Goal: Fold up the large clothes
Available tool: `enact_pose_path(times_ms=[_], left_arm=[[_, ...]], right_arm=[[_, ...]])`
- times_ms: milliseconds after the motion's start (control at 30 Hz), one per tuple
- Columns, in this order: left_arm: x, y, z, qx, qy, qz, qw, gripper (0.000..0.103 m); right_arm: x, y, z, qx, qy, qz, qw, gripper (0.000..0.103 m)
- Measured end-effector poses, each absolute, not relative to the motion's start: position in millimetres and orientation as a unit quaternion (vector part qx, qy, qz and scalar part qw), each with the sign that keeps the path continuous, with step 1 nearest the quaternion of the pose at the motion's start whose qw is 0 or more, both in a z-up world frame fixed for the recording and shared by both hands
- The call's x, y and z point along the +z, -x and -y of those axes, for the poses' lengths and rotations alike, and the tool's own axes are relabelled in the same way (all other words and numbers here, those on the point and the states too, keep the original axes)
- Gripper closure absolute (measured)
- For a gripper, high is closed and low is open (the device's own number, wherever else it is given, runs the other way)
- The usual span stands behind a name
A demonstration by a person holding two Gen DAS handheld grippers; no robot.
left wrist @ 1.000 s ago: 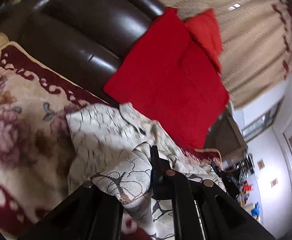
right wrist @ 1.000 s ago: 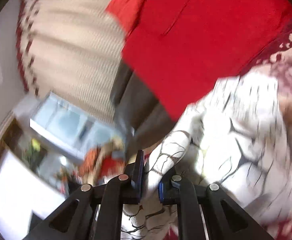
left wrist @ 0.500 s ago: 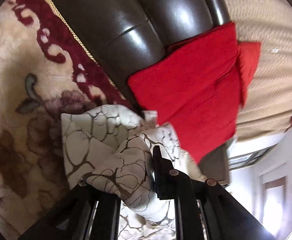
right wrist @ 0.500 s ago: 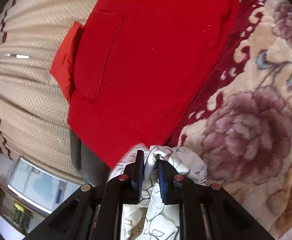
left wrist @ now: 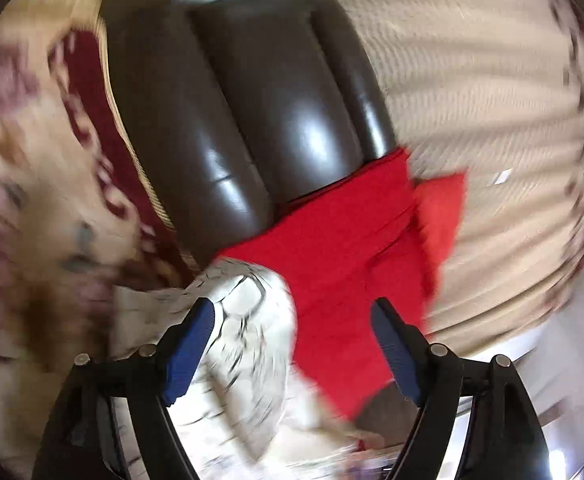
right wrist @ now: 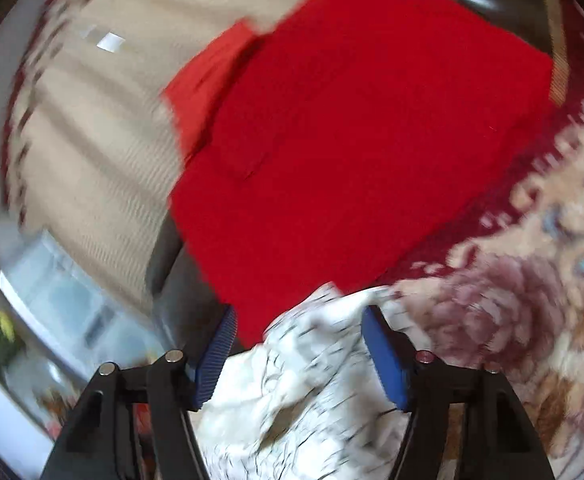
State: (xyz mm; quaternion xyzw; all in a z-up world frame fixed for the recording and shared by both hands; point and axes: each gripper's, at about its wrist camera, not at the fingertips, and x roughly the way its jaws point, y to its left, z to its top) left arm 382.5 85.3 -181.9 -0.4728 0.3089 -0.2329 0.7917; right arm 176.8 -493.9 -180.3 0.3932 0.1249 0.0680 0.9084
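Having just opened both my claws wide, my left gripper and right gripper hold nothing, the white patterned garment lying loose between their blue pads on the floral sofa cover beside the red cushion.

Garment beside cushion on sofa

no readable text, labels or signs
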Motion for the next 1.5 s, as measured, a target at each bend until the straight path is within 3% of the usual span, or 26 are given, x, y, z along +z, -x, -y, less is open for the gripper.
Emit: enact_pose_path(times_ms=[33,100,167,267,500,600,767,867,933,1233,1500], left_arm=[[-174.8,-371.0,-75.1,-0.234,0.434,-0.320,0.809,0.022],[-169.9,-352.0,-51.6,-0.245,0.369,-0.341,0.829,0.022],[-171.8,-329.8,-19.7,-0.265,0.284,-0.365,0.846,0.022],[-191.6,-316.2,14.6,-0.258,0.213,-0.407,0.850,0.022],[-223.0,-388.0,46.7,-0.247,0.219,-0.489,0.807,0.022],[-221.4,-430.1,51.7,-0.243,0.236,-0.484,0.807,0.022],[-217.8,-473.4,41.5,-0.206,0.275,-0.465,0.816,0.022],[-202.7,-453.1,20.6,-0.181,0.296,-0.409,0.844,0.022],[-197.4,-437.0,15.9,-0.169,0.289,-0.402,0.852,0.022],[-190.4,-329.3,40.5,-0.123,0.175,-0.402,0.890,0.022],[-231.3,-304.4,71.3,-0.052,0.002,-0.425,0.904,0.020]], right_arm=[[-175.1,-177.6,485.7,0.078,-0.378,-0.132,0.913,0.041],[-169.1,-181.2,465.1,0.096,-0.345,-0.160,0.920,0.058],[-173.7,-191.3,445.4,0.101,-0.319,-0.209,0.919,0.065],[-185.2,-210.7,416.3,0.081,-0.250,-0.286,0.922,0.065],[-200.2,-264.9,412.4,0.037,-0.223,-0.349,0.909,0.067],[-205.2,-284.2,431.8,0.021,-0.264,-0.331,0.906,0.067],[-204.0,-283.6,484.6,-0.011,-0.357,-0.218,0.908,0.064],[-202.8,-257.7,518.5,-0.045,-0.408,-0.148,0.900,0.062],[-199.4,-245.4,526.2,-0.052,-0.402,-0.144,0.903,0.061],[-164.5,-210.4,445.0,0.032,-0.259,-0.232,0.937,0.061],[-220.0,-205.6,398.5,-0.007,-0.239,-0.352,0.905,0.062]])
